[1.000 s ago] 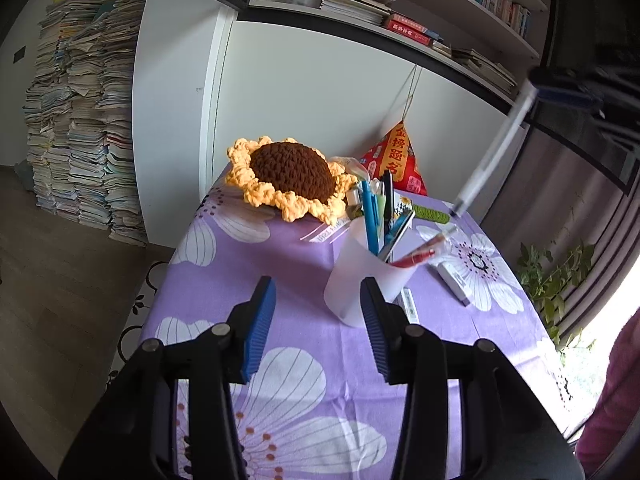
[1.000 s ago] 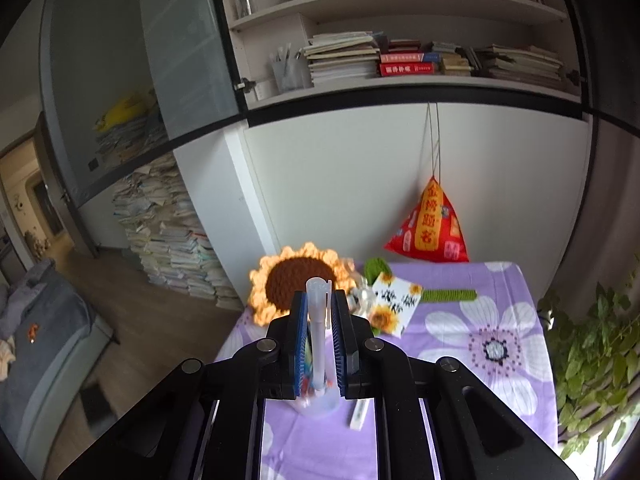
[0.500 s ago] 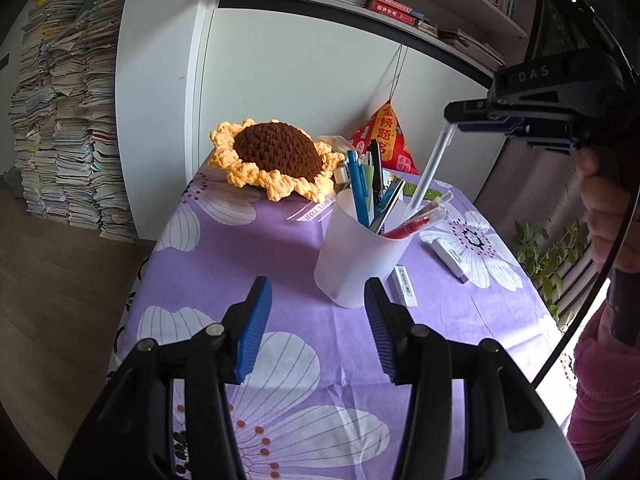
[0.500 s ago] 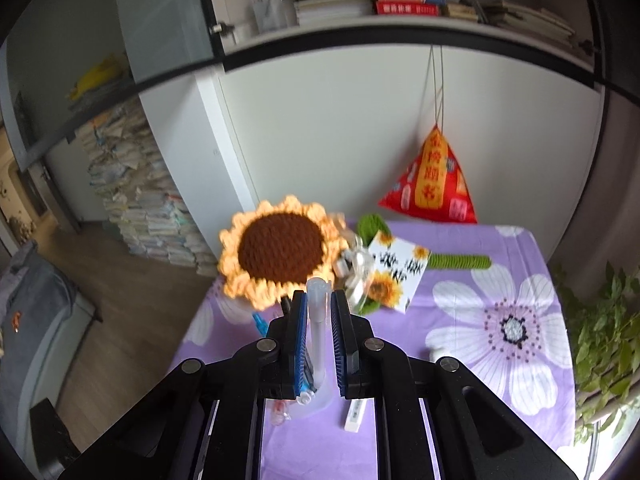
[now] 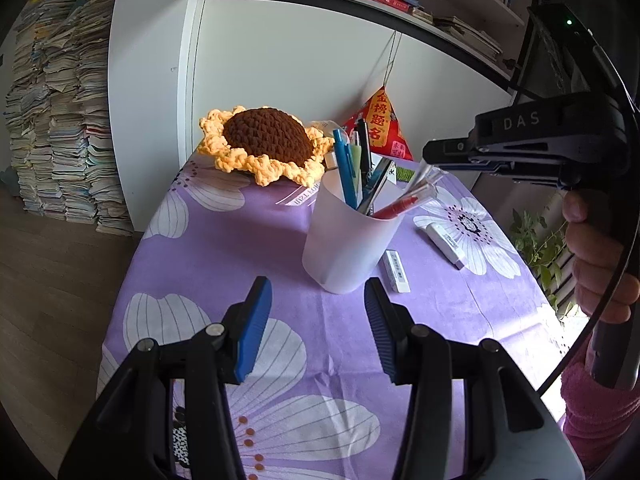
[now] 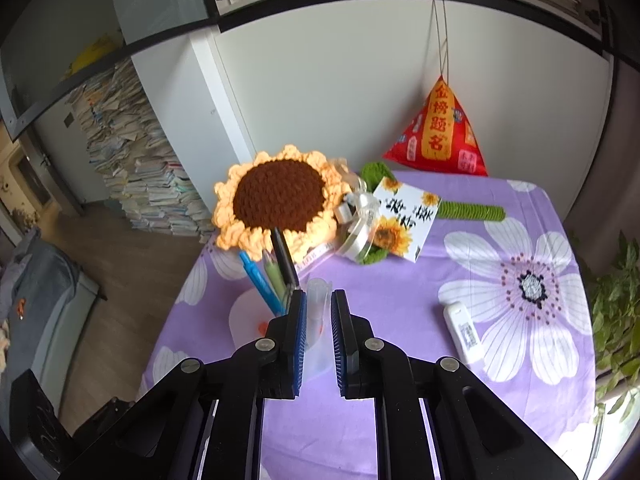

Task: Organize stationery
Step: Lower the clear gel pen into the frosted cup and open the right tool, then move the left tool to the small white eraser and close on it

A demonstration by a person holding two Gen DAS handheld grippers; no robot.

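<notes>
A translucent white cup (image 5: 348,240) stands on the purple flowered tablecloth (image 5: 240,248) and holds several pens, blue, green, black and red. My left gripper (image 5: 318,330) is open and empty, just in front of the cup. My right gripper (image 6: 319,308) is above the cup (image 6: 316,352); its jaws stand slightly apart around a clear white pen (image 6: 317,300) whose lower end is in the cup. In the left wrist view that pen (image 5: 420,176) slants into the cup under the right gripper (image 5: 460,160).
A white eraser (image 5: 396,271) lies right of the cup and a white correction tape (image 5: 446,245) farther right. A crocheted sunflower (image 5: 264,144), a sunflower card (image 6: 404,216) and a red pouch (image 6: 438,136) sit at the back. A plant (image 6: 616,312) is beyond the right edge.
My right gripper has come down with the white pen, putting its lower end into the cup, and its jaws have opened a little. My left gripper has stayed open in front of the cup.
</notes>
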